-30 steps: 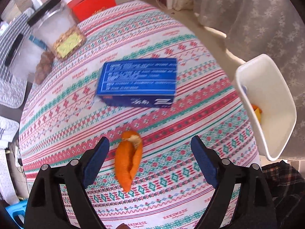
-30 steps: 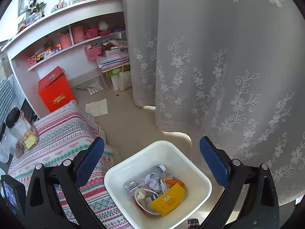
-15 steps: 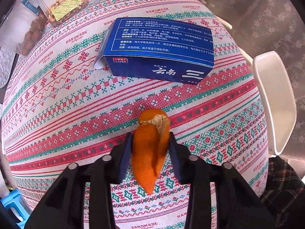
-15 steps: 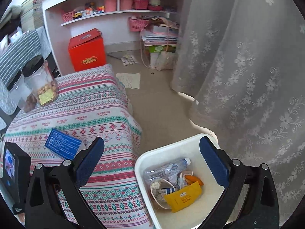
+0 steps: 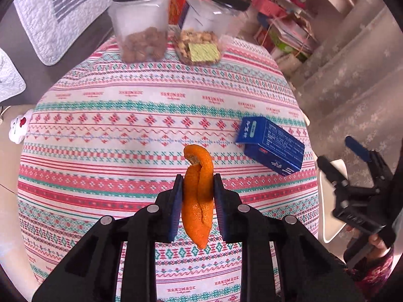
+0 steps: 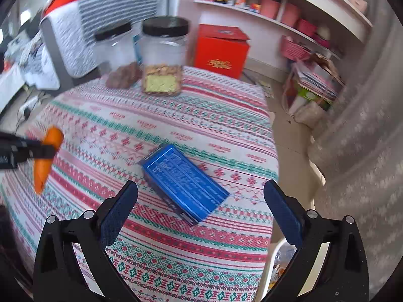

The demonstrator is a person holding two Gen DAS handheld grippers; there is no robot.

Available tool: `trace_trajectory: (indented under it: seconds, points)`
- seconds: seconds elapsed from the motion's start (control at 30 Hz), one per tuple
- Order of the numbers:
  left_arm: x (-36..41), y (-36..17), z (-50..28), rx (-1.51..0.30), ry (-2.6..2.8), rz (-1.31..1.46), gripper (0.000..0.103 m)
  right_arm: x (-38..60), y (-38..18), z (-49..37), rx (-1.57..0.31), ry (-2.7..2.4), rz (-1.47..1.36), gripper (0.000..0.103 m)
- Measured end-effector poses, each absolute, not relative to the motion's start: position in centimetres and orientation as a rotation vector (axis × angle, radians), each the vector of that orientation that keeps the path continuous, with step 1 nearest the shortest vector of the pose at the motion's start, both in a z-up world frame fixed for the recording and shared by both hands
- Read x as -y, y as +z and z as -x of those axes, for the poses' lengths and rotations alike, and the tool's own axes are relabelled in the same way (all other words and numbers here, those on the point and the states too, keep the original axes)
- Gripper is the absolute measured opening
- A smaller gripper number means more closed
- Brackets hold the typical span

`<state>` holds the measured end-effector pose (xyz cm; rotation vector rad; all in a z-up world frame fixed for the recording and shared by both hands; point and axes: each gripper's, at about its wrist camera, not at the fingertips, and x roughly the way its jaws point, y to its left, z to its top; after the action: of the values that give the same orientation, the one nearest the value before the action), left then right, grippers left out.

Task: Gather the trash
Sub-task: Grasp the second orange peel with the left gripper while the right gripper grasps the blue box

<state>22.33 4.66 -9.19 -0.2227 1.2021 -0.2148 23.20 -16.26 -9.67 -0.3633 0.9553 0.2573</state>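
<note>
**A:** What have I got in the left tool [image 5: 196,193] right now?

**B:** From my seat, it is clamped on the orange peel [image 5: 197,196]. Both blue pads press its sides, and the peel hangs clear above the patterned cloth of the desk [image 5: 126,130]. Its curled end sticks out past the fingertips and its lower tip points back toward the camera. In the right wrist view I see the same peel [image 6: 46,158] at the far left edge, pinched in that tool and off the cloth.

**A:** And the right tool [image 6: 200,212]?

**B:** Its jaws stand wide apart with nothing between the pads. It points down at the blue box [image 6: 185,182], which lies flat on the cloth near the desk's edge. The pads do not touch the box. The left camera shows that tool [image 5: 352,163] off to the right, past the desk's edge, with a hand [image 5: 372,241] under it.

**A:** The bin?

**B:** I see only the white rim of the bin [image 6: 270,264] just off the desk's corner, below the right tool, with some wrappers inside. Two black-lidded jars [image 5: 141,20] stand at the far side of the desk.
</note>
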Motion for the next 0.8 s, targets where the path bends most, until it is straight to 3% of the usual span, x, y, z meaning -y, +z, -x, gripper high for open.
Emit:
trace_trajectory:
  seconds: [0.4, 0.47, 0.57, 0.8]
  points:
    - [-10.5, -6.7, -23.3, -1.121, -0.201, 0.334, 0.024, 10.4, -15.6, -28.9, -1.160, 0.386, 0.722, 0.096]
    - [-11.0, -6.7, -23.4, -1.118, -0.199, 0.349, 0.024, 10.3, -16.3, -29.5, -1.194, 0.390, 0.731, 0.092]
    - [-11.6, -6.7, -23.5, -1.118, -0.196, 0.354, 0.024, 10.1, -17.0, -29.9, -1.238, 0.401, 0.727, 0.075]
    - [-12.9, -7.0, -23.7, -1.119, -0.168, 0.368, 0.024, 9.7, -15.8, -29.4, -1.224, 0.423, 0.571, 0.063]
